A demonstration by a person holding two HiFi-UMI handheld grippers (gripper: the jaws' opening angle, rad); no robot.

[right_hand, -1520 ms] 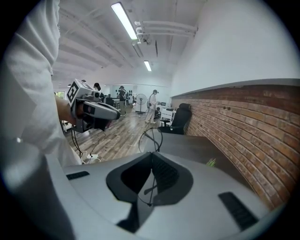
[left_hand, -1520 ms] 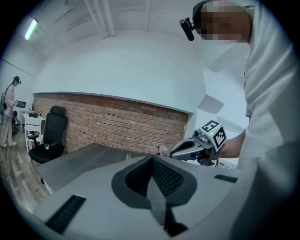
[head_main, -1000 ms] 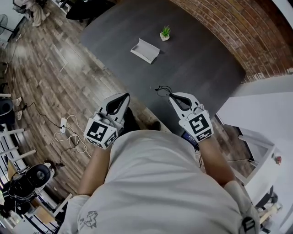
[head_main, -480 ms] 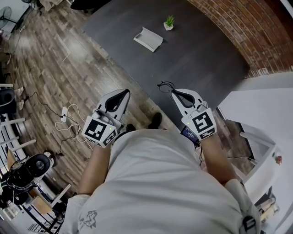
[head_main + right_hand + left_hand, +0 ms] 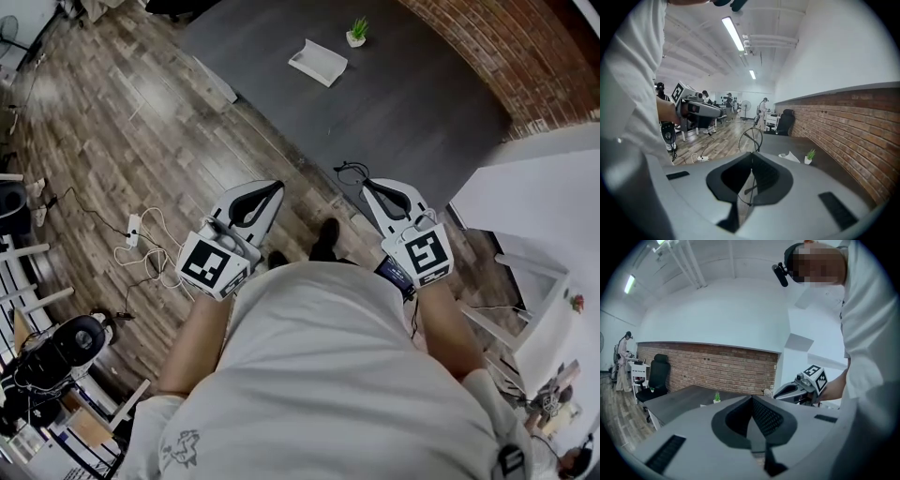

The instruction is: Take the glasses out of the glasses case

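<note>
Right gripper (image 5: 367, 185): fingers (image 5: 766, 176) clenched on the glasses (image 5: 751, 138) by a thin wire part, frame sticking out past the tips. Left gripper (image 5: 277, 187): fingers clenched, nothing in them. Glasses case (image 5: 319, 62) sits on the bench (image 5: 422, 103), well ahead of both. Don't squeeze harder or swing; that frame looks bendy.

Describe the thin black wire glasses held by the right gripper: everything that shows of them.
The thin black wire glasses look like fine metal. One round rim stands out past the tips of the right gripper, whose jaws are shut on the frame, and a slim wire runs back between the pads. Whether the rim holds a lens cannot be told, and the rest of the frame is too thin to make out. The glasses are held in the air and touch only the jaws.
</note>
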